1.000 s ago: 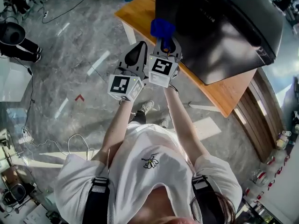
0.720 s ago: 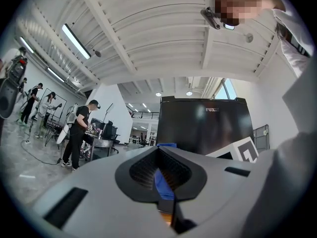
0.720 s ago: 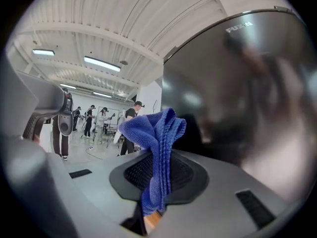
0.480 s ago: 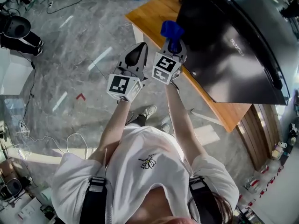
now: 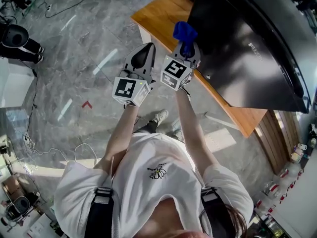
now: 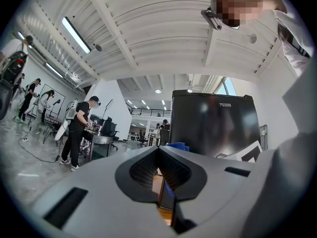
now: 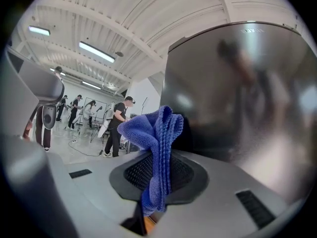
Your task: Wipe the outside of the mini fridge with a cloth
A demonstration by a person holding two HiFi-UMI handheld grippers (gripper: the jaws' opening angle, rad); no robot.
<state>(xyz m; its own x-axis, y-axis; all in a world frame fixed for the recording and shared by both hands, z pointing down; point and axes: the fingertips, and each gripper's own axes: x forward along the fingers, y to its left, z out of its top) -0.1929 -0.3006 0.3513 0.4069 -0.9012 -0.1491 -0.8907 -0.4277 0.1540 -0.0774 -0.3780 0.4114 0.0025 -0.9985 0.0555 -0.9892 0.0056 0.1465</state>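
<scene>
My right claw [image 5: 185, 47] is clamped on a folded, bright blue terry cloth [image 5: 184, 32]. The cloth stands up out of the jaws as a soft tuft, with a short tail hanging below them. My left claw [image 5: 142, 53] rides just beside it with its jaws drawn together to a thin slit and nothing between them.

Over the last second little has changed in my grip or in how my two hands sit side by side. What has shifted is how I stand to the glossy black mini fridge [image 5: 247, 48] on the pale wooden table [image 5: 158, 14]. Its dark face now spreads wider on my right, and the cloth's tuft sits just off its near edge rather than across it.

In the right gripper view the fridge's shiny wall [image 7: 247, 98] fills everything past the cloth [image 7: 154, 133]. I see no contact yet, so I judge that wiping has not begun. I am lined up for a first pass: press the tuft flat against that face and sweep. The glossy surface shows smears, so a firm, even stroke should matter.
</scene>
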